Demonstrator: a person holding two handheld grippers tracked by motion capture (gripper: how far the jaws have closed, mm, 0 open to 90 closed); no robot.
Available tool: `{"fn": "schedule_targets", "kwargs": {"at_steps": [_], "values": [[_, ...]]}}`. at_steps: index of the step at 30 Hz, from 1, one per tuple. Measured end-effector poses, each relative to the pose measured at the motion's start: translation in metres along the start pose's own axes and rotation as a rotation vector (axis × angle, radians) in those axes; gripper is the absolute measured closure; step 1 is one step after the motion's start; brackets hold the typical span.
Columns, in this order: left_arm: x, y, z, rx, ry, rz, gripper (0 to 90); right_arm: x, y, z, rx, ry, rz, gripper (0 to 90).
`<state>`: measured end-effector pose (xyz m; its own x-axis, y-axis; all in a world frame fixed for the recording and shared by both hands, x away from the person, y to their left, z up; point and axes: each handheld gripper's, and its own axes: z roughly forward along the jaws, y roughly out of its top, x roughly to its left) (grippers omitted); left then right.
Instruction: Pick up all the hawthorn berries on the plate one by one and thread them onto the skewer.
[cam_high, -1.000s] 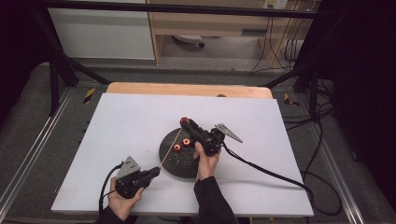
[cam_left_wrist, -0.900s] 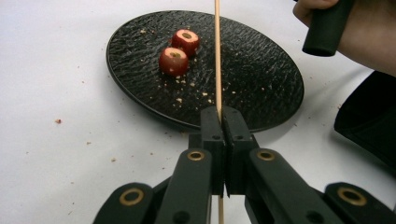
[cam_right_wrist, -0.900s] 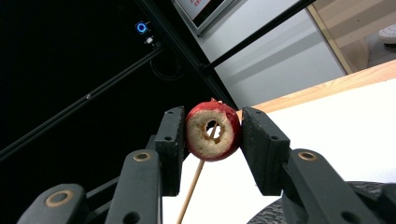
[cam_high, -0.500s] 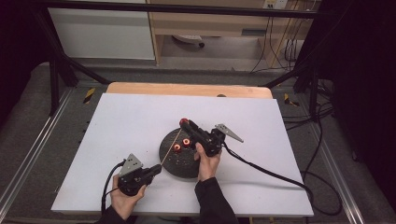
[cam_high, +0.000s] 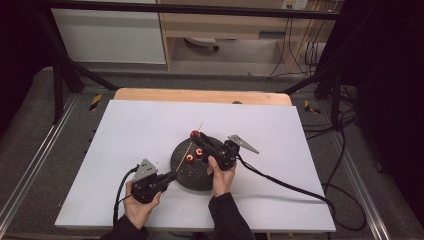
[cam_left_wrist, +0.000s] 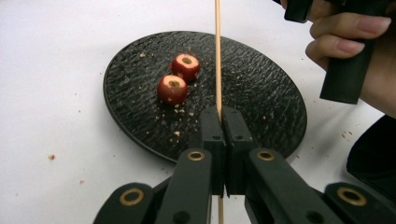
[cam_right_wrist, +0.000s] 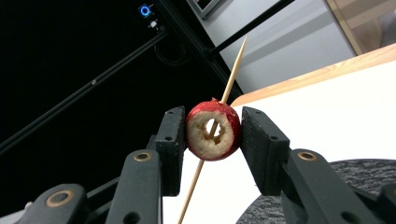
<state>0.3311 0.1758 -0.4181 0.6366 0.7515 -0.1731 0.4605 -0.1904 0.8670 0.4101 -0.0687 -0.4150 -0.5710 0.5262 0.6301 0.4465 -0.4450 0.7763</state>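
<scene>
A thin wooden skewer (cam_left_wrist: 217, 56) runs up from my left gripper (cam_left_wrist: 223, 119), whose jaws are shut on its lower end. My right gripper (cam_right_wrist: 212, 133) is shut on a red cored fruit (cam_right_wrist: 213, 130), and the skewer (cam_right_wrist: 219, 112) passes through the fruit's hole, its tip sticking out above. In the high view the held fruit (cam_high: 194, 134) hangs over the far rim of a round black plate (cam_high: 181, 172), with the right gripper (cam_high: 197, 137) above the plate and the left gripper (cam_high: 172, 176) at its near left edge. Two more red cored fruits (cam_left_wrist: 180, 78) lie on the plate (cam_left_wrist: 261, 93).
The plate sits on a white sheet (cam_high: 125, 130) over a wooden table (cam_high: 200, 96). A black cable (cam_high: 290, 185) trails from the right gripper across the sheet to the right. Crumbs dot the plate and the sheet near it.
The left gripper has shifted slightly right toward the plate's edge. The right gripper with the fruit has stayed where it was.
</scene>
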Motion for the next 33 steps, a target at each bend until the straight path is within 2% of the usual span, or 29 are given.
{"fn": "schedule_targets", "kwargs": {"at_steps": [19,33], "values": [[0.001,0.025,0.017,-0.004,-0.005,0.009,88.4,0.002,-0.007,-0.002,0.056,0.008,-0.021,61.8],[0.002,0.034,0.025,-0.008,-0.011,0.018,88.5,0.005,-0.014,-0.006,0.103,0.015,-0.040,61.8]]}}
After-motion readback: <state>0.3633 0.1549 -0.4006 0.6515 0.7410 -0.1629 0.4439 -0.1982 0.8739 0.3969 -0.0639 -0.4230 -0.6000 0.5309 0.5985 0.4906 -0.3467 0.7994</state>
